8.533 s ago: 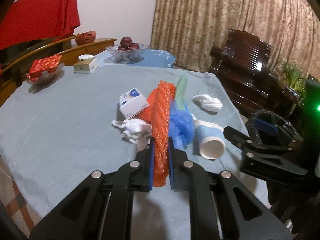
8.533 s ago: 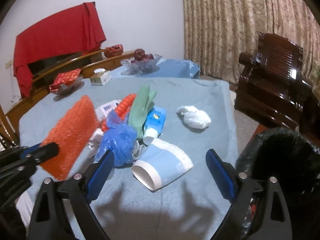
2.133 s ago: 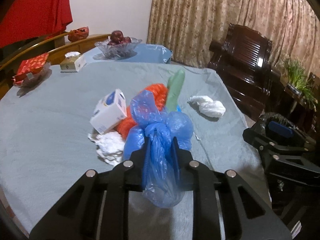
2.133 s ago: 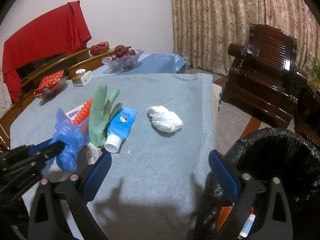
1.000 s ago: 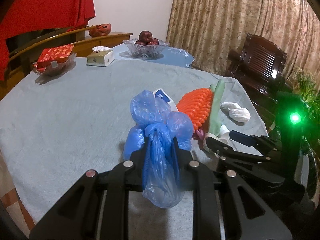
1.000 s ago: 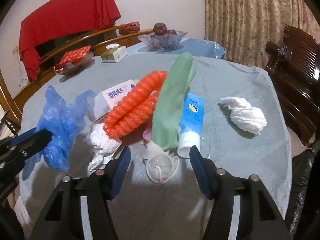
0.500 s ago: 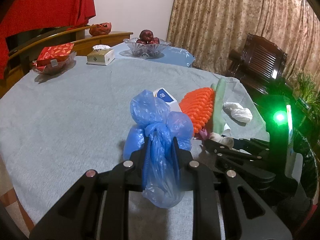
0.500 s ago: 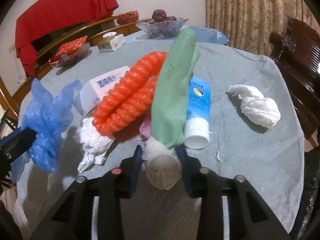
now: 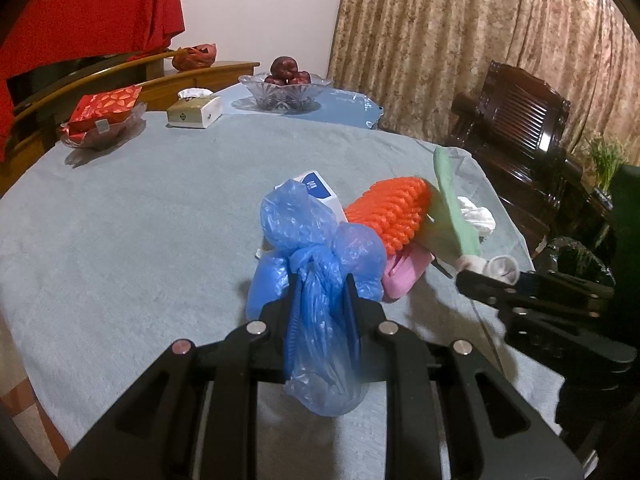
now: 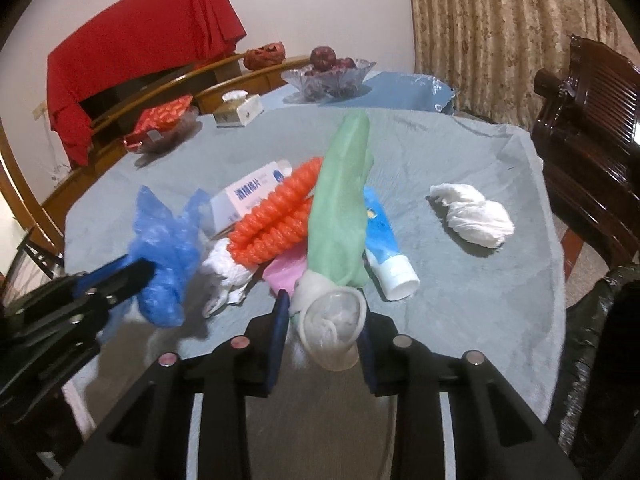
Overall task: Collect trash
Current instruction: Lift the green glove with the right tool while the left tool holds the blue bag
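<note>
Left tool [image 9: 320, 312] is clamped tight on a crumpled blue bag [image 9: 316, 264], which hangs out both sides of the jaws above the near part of the counter [image 9: 140, 216]. Right tool [image 10: 322, 334] has its jaws pinched on the whitish rolled cuff of a green glove [image 10: 340, 208]; the glove stretches away from the tool over the rest of the pile.

Trash still on the counter, all bunched in the middle: an orange mesh roll [image 10: 276, 212] just left of the glove, a pink scrap [image 10: 284, 270] peeking out under both, a white and blue box [image 10: 250, 192] behind the mesh, and a crumpled tissue [image 10: 224, 276] near the blue bag. A blue tube [image 10: 386, 248] with a white cap lies touching the glove's right side. Another white wad [image 10: 472, 216] sits off on its own further right.

Bin with a black liner [image 10: 600, 320] is at the counter's right edge. Far end has a fruit bowl [image 9: 286, 90] and a tissue box [image 9: 194, 110].
</note>
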`<state>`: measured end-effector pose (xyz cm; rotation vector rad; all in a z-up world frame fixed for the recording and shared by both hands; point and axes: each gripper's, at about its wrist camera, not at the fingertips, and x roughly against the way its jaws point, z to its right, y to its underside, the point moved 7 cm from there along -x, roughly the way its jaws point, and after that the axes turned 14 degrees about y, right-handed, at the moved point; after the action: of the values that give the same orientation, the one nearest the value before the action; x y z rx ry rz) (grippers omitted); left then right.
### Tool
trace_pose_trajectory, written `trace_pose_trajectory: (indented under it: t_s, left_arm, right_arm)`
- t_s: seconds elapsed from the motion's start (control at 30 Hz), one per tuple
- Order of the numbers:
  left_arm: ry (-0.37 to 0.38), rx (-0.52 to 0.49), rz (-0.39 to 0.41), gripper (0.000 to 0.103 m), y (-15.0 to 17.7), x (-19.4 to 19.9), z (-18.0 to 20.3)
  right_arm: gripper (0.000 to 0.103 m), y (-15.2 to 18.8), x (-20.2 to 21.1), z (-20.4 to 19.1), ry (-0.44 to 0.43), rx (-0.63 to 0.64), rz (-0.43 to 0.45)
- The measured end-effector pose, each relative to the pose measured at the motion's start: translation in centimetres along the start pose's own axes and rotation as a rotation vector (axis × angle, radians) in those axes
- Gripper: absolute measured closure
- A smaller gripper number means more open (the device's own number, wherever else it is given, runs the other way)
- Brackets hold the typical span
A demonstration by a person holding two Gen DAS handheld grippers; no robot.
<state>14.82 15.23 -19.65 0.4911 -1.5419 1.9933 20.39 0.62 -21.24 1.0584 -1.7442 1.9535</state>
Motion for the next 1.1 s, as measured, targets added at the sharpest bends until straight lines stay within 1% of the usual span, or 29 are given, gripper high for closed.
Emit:
trace_pose_trajectory:
  t_s: [0.13,0.2,0.33,0.5,0.57,0.63,0.67,0.7,0.9,1.1]
  left_arm:
    - [0.01,-0.002,0.002,0.083,-0.2,0.3,0.5]
    - [0.02,-0.008,0.004,0.083,-0.2,0.3,0.9]
    - [0.032,-0.013,-0.007,0.083,0.2,0.2,1.4]
    - [0.031,-0.021,-0.04,0.083,1.6,-0.3,1.6]
    - [0.033,-0.025,-0.054,0.083,2.3,-0.6,1.7]
    - [0.032,-0.03,-0.061,0.083,2.7,-0.9,1.7]
    - [0.032,-0.031,-0.065,0.083,2.7,-1.1,1.7]
    - [0.032,-0.031,-0.069,0.083,2.8,-1.3,1.7]
    - [0.032,-0.039,-0.075,0.083,3.0,-1.8,1.6]
    - [0.036,-0.037,-0.076,0.083,2.9,-1.9,1.5]
  right_arm:
    - [0.072,-0.1,1.7,0.7,-0.029,-0.016,0.009]
    - [0.072,0.2,1.8,0.9,-0.025,-0.014,0.001]
    - [0.072,2.3,0.9,1.3,-0.012,-0.009,-0.05]
    - [0.072,4.4,0.0,1.6,-0.001,-0.008,-0.091]
    - [0.069,4.7,-0.4,1.7,0.001,-0.016,-0.107]
    - [0.065,4.7,-0.6,1.9,0.004,-0.024,-0.112]
    - [0.06,4.7,-0.6,2.0,0.007,-0.028,-0.109]
    - [0.059,4.5,-0.7,2.1,0.009,-0.032,-0.107]
    - [0.058,3.6,-1.4,2.1,0.015,-0.043,-0.099]
    - [0.057,3.4,-2.6,1.0,-0.002,-0.02,-0.111]
